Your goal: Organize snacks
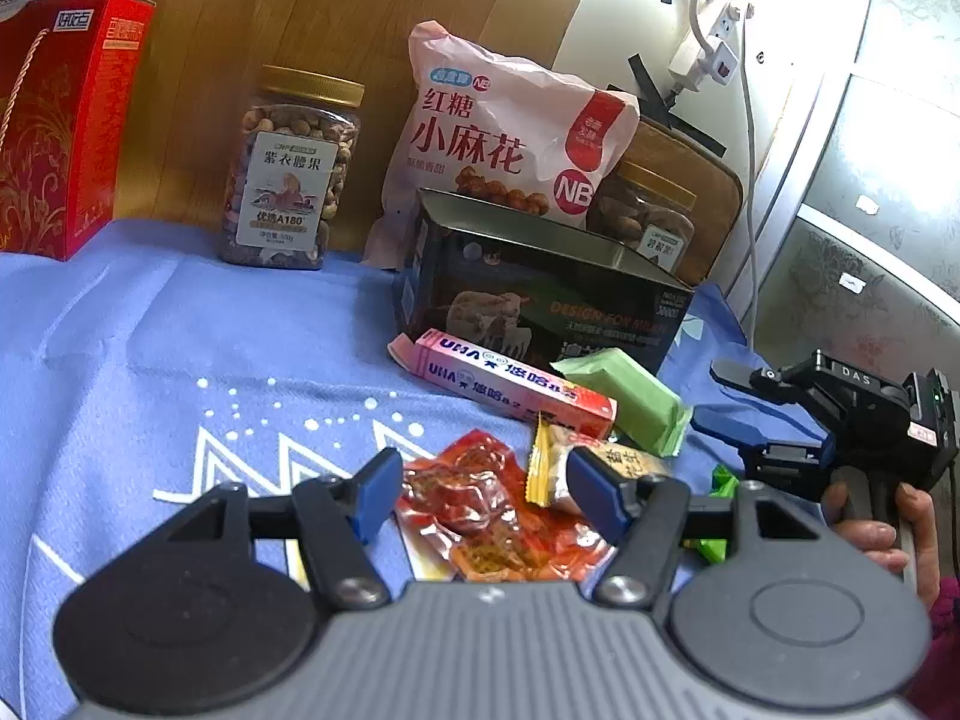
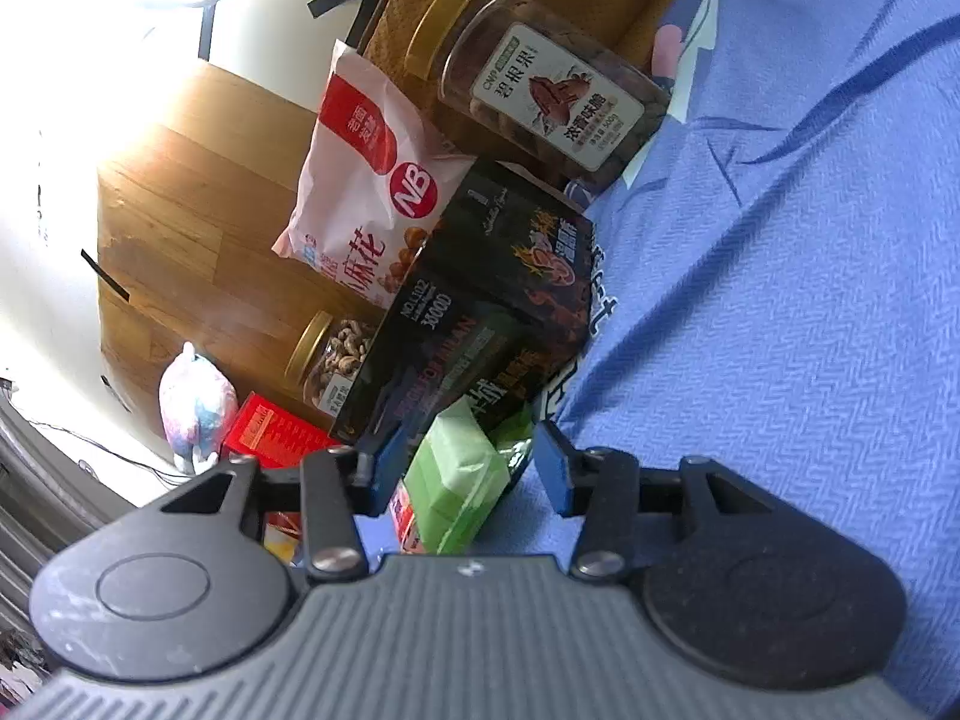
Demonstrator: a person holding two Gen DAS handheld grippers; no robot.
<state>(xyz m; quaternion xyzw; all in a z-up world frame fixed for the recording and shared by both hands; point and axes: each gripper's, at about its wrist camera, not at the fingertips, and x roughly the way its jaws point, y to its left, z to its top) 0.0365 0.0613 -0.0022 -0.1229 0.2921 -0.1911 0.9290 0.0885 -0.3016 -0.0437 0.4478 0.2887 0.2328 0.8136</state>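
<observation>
Loose snacks lie on the blue cloth (image 1: 150, 360) in front of an open black tin box (image 1: 540, 294). My left gripper (image 1: 486, 495) is open, its jaws on either side of a red-orange clear packet (image 1: 480, 516), with a yellow packet (image 1: 555, 462) at the right finger. A pink candy box (image 1: 510, 381) and a green packet (image 1: 630, 396) lie behind. My right gripper (image 2: 459, 468) is open around the green packet (image 2: 462, 480), turned on its side; it also shows in the left wrist view (image 1: 774, 420). The black tin (image 2: 474, 312) stands just beyond.
Along the wooden back wall stand a red gift box (image 1: 60, 138), a cashew jar (image 1: 288, 168), a pink snack bag (image 1: 504, 138) and a pecan jar (image 2: 540, 90). A small green wrapper (image 1: 720, 480) lies at the right. A power strip and cables (image 1: 708, 54) hang at the back right.
</observation>
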